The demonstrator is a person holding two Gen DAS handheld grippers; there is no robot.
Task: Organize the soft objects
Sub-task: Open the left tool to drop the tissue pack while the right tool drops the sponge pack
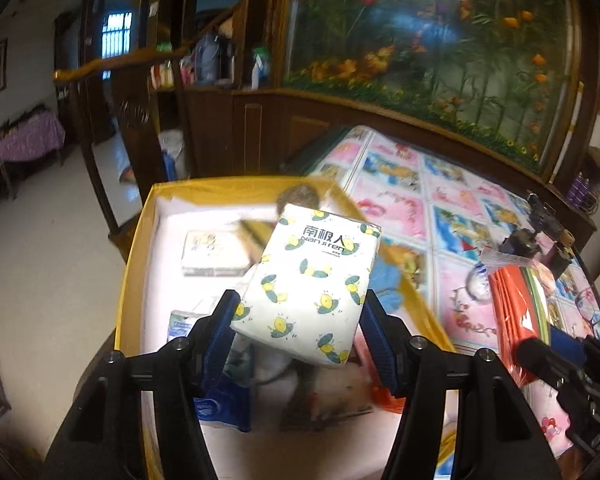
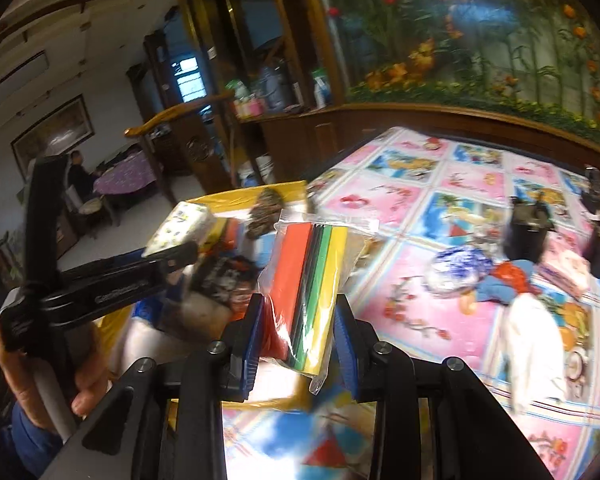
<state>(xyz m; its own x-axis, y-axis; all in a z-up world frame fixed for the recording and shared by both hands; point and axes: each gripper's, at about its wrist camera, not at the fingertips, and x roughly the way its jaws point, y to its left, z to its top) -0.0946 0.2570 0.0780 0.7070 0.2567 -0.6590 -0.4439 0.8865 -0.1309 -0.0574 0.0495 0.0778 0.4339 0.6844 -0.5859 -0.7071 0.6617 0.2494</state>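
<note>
My left gripper (image 1: 298, 316) is shut on a white tissue pack with yellow bee prints (image 1: 308, 280) and holds it above the yellow box (image 1: 134, 248). The box holds another tissue pack (image 1: 214, 254), a blue pack (image 1: 224, 400) and other soft items. My right gripper (image 2: 300, 328) is shut on a clear bag of coloured foam sheets (image 2: 312, 284), red, green and yellow, just right of the box (image 2: 236, 200). The left gripper with its tissue pack (image 2: 180, 224) also shows in the right wrist view.
The table has a pink and blue cartoon cloth (image 2: 440, 208). On it lie a blue-patterned white item (image 2: 460, 268), a white cloth (image 2: 532, 344) and dark objects (image 2: 524, 232) at the right. A wooden cabinet and flower mural stand behind.
</note>
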